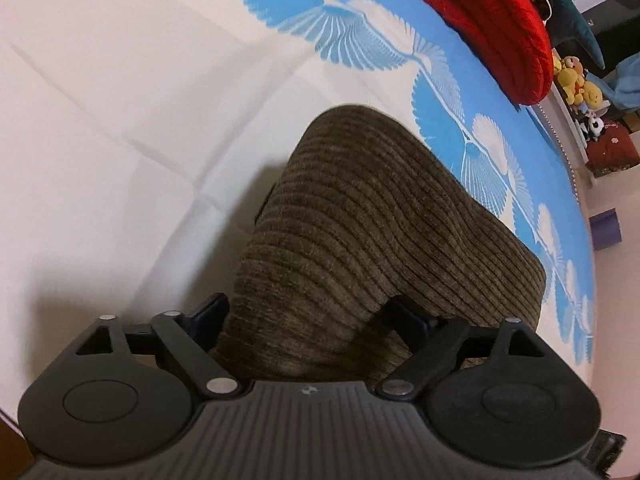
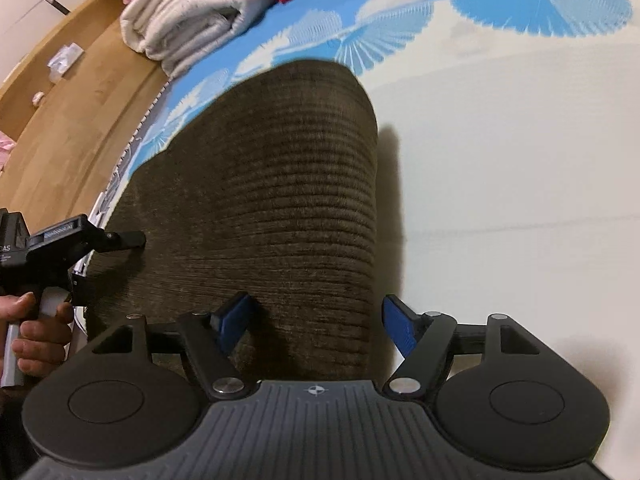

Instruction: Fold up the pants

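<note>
The brown corduroy pants (image 1: 372, 216) lie folded into a compact bundle on the bed; they also show in the right wrist view (image 2: 272, 200). My left gripper (image 1: 308, 320) is open, its two fingers spread wide on either side of the near edge of the bundle, with fabric bulging between them. My right gripper (image 2: 316, 320) is open too; its blue pads (image 2: 400, 330) straddle the near right corner of the pants. The left gripper also appears at the left edge of the right wrist view (image 2: 120, 240), held by a hand at the pants' side.
The bed sheet (image 1: 120, 120) is cream with blue fan patterns (image 1: 352, 40). A folded red cloth (image 1: 496, 24) lies at the far edge. Folded white towels (image 2: 188, 12) sit near the bed's corner. Wooden floor (image 2: 72, 120) runs beside the bed. Plush toys (image 1: 576, 80) sit beyond.
</note>
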A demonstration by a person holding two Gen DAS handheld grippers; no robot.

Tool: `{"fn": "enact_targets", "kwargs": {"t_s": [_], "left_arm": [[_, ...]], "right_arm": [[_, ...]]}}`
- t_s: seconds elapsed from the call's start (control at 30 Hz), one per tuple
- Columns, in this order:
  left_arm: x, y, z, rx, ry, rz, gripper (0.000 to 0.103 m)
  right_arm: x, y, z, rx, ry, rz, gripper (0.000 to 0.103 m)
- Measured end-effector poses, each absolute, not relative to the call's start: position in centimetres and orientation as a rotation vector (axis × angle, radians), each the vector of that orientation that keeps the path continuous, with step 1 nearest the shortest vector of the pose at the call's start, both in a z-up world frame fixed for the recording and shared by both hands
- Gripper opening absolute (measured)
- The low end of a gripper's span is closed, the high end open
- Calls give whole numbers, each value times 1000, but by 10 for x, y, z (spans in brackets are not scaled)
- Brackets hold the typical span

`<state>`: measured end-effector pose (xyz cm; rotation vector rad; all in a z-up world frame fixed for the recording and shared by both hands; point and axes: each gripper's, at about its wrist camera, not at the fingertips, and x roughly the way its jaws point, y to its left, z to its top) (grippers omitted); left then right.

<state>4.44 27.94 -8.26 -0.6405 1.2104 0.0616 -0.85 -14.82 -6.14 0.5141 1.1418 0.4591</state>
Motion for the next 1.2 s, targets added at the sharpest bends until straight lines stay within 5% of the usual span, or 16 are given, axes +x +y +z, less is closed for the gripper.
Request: {"fn": "enact_targets", "kwargs": {"t_s": [0.13,0.27,0.37,0.57,0.73,0.8,0.97,1.03,1.2], "left_arm": [[50,265,-89,-610,1219,64,92],[49,254,-76,-547,1178,69,63],[50,232,-59,-541,1114,-14,42],[72,138,-59,-503,1145,-194,42],[87,58,-74,-428,1214,-312,51],[85,42,-72,-367,1198,-317,65],[71,33,-49,-272,1126,-326,64],[65,34,-40,-249,1090,-343,62],[44,23,-19,-225,1001,-528,29]], "right_arm": [[-3,-142,-69,536,1126,460,66],[-3,-142,-55,508,1072,462,34],[0,-155,-28,519,1013,462,27],[0,-228,16,483,975,348,25],[-3,-315,2,401,1065,178,26],[-6,-347,-12,399,1107,90,28],[-21,-378,-14,313,1080,-16,38],[-26,-383,-14,292,1070,-38,41],[-33,-385,8,215,1005,-69,41]]}}
